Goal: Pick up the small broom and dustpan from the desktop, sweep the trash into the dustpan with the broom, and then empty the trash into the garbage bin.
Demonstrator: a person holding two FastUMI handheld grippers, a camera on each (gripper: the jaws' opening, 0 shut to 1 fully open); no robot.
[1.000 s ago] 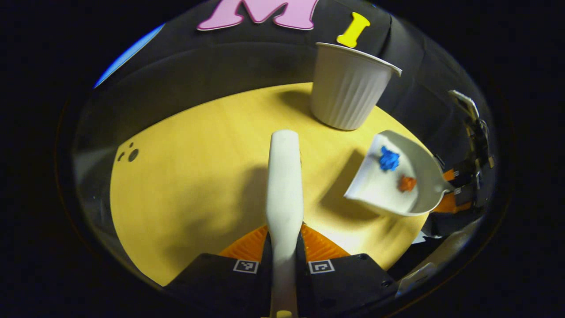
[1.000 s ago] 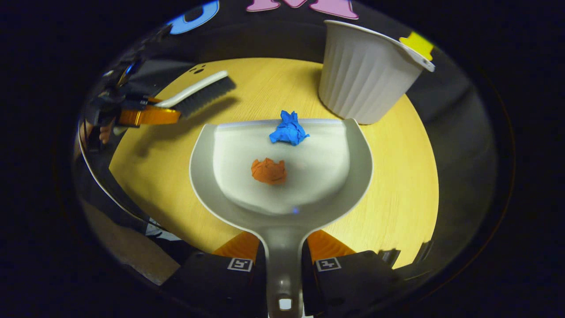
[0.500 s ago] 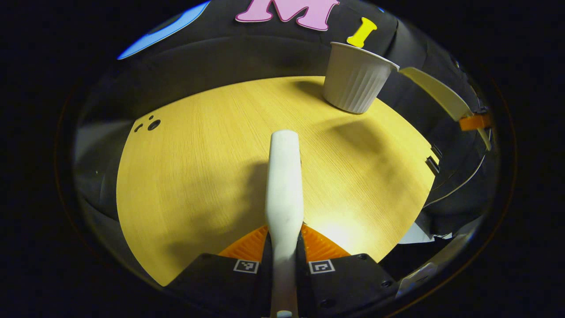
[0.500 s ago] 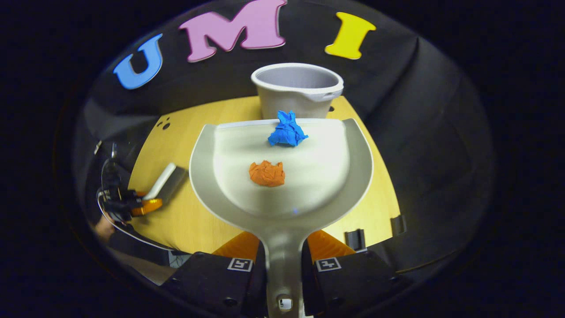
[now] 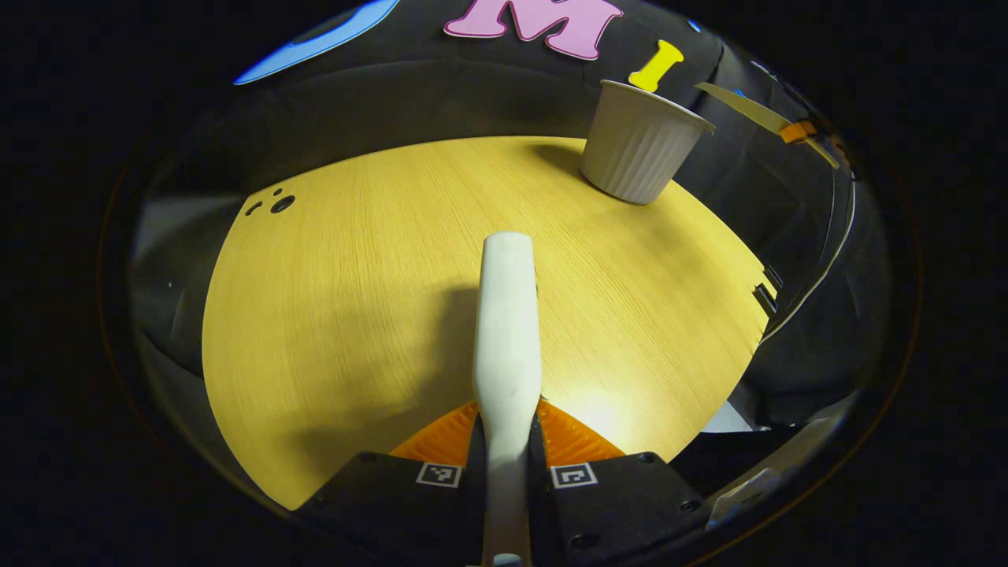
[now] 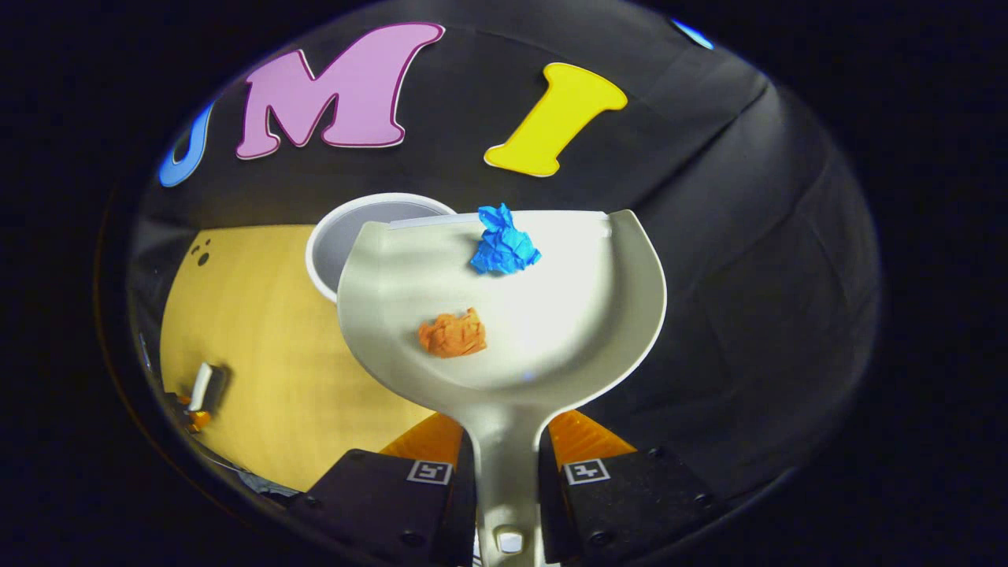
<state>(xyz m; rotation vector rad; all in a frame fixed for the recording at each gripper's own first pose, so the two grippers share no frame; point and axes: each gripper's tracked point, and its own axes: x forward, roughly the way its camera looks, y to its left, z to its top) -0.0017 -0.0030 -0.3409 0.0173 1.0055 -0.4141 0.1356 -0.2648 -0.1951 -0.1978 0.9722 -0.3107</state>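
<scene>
In the right gripper view my right gripper [image 6: 506,453] is shut on the handle of a pale dustpan [image 6: 551,315] held high in the air. A blue paper wad [image 6: 502,244] lies at the pan's front lip and an orange wad [image 6: 452,334] nearer the handle. The white ribbed bin [image 6: 346,236] stands on the table below, partly hidden behind the pan's left front. In the left gripper view my left gripper [image 5: 506,441] is shut on the white broom [image 5: 506,331], which points forward over the wooden table [image 5: 354,299]. The bin [image 5: 639,142] stands far right, with the raised dustpan [image 5: 748,110] beside it.
Small dark holes [image 5: 272,206] mark the table's far left. The table's right edge carries dark clips [image 5: 765,287]. Black cloth walls close the booth behind the bin. The broom [image 6: 206,386] and the other gripper appear small at the lower left of the right gripper view.
The dustpan with both wads has risen from table level to above the bin and shifted right of it. The broom and left gripper drew back slightly from the bin.
</scene>
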